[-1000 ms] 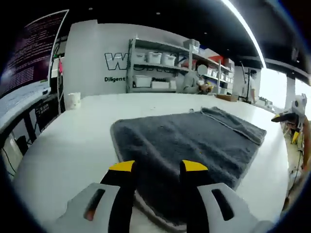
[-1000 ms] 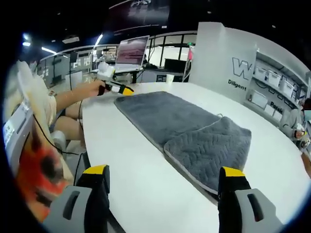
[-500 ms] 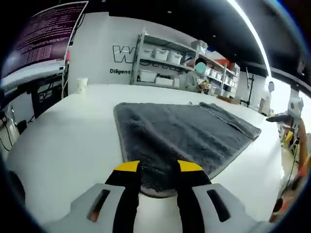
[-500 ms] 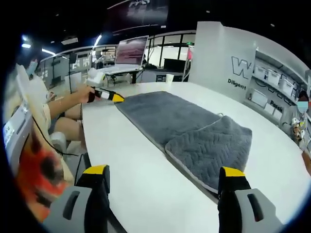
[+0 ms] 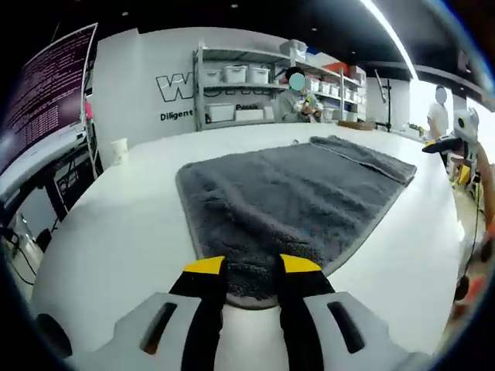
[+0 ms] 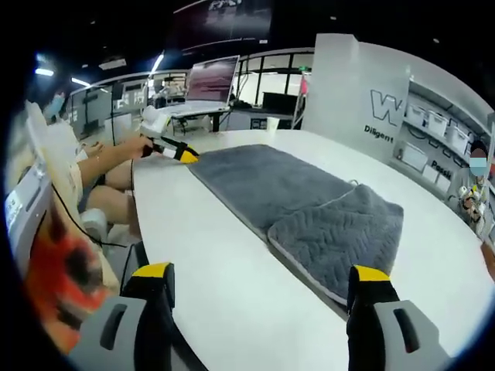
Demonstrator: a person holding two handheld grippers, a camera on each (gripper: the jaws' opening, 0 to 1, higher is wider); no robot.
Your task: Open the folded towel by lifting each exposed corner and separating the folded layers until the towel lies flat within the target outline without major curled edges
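The left gripper [image 5: 244, 267] has its jaws nearly closed, while the right gripper [image 6: 263, 277] has its jaws spread wide.

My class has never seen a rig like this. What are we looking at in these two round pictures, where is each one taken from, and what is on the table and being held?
A person holds a two-jaw tool in each hand, and a fisheye camera rides on each tool, looking along its jaws. The left gripper view shows the left gripper, its yellow-tipped jaws close together on the near edge of a grey towel on a white table. The right gripper view looks from the other end: the right gripper hangs wide open, holding nothing, near the towel's folded-over end. Far across, the left gripper is at the towel's other end.
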